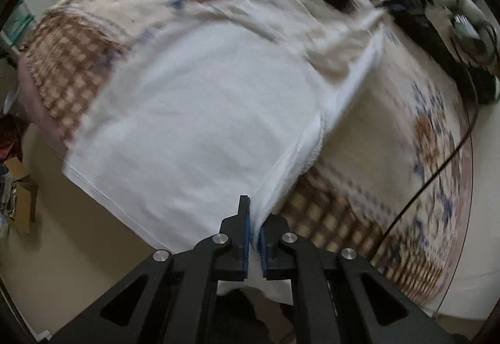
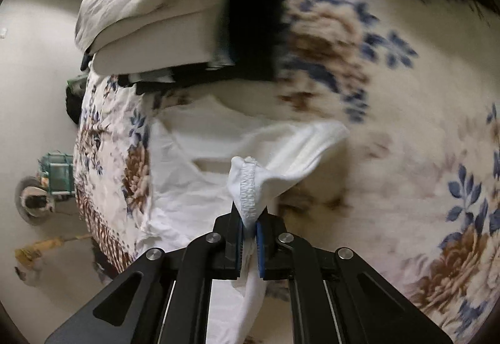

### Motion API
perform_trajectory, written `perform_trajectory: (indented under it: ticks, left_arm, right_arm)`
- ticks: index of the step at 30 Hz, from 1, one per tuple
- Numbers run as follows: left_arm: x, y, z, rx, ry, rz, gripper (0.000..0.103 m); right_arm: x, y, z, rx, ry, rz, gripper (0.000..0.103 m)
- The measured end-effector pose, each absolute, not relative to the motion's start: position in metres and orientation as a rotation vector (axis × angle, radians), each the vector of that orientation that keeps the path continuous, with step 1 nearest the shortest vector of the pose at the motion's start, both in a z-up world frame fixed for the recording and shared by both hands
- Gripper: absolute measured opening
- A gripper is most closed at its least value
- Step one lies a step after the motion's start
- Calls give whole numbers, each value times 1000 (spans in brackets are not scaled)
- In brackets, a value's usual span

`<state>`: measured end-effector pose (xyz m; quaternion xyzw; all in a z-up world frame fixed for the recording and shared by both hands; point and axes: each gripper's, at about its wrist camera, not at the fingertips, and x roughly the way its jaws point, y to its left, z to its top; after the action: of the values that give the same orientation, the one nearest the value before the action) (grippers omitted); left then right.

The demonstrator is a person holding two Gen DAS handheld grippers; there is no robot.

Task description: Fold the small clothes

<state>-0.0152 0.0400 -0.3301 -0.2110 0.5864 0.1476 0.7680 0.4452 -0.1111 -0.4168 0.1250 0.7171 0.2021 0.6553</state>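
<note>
Floral bedspread [image 2: 406, 87] covers the bed; white garment [image 1: 193, 112] lies spread on it. Left tool [image 1: 255, 228] nearly closed, pinching a near edge; right tool [image 2: 249, 230] likewise clamps a stitched hem [image 2: 248, 187]. Judged mid-fold; next: carry both held edges across together, evenly.

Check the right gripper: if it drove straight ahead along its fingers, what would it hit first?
The right gripper is already clamped on the white garment. Straight ahead lies that garment's raised fold, then the floral bedspread. The dark clothes pile sits farther along; depth is unclear.
</note>
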Motion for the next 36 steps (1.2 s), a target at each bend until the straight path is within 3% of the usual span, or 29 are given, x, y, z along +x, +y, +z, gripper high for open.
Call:
perform_trajectory:
  ticks: [6,13,18,20,23,31,32,34,36]
  left_arm:
    - [-15,125,-341,-492,1240,401,3]
    - [-17,227,-416,-610,1313,463,3]
    - [-19,252,-449,-657,1360,406,4]
    - [-25,257,-453,-683,1372,396,8]
    - [-45,271,-460,-735,1392,406,8]
    - [-107,298,-457,-905,1353,423,8]
    - [-110,300,-453,-923,1331,424,8]
    - [-113,302,-445,-939,1291,425,17]
    - [-110,301,-435,-931,1263,426,23]
  right_arm:
    - [449,7,-411,168,1589,474,6]
    - [444,128,-458,-68,1577,395,6]
    - [440,159,-480,-126,1582,334,6]
    - [439,167,-484,-167,1584,324,6]
    - [436,178,-487,-211,1589,338,10]
    - [433,184,-473,-172,1571,342,8]
    - [434,184,-474,-154,1579,347,9]
    - [438,184,-478,-118,1633,376,28]
    - [441,176,-475,-17,1680,422,38]
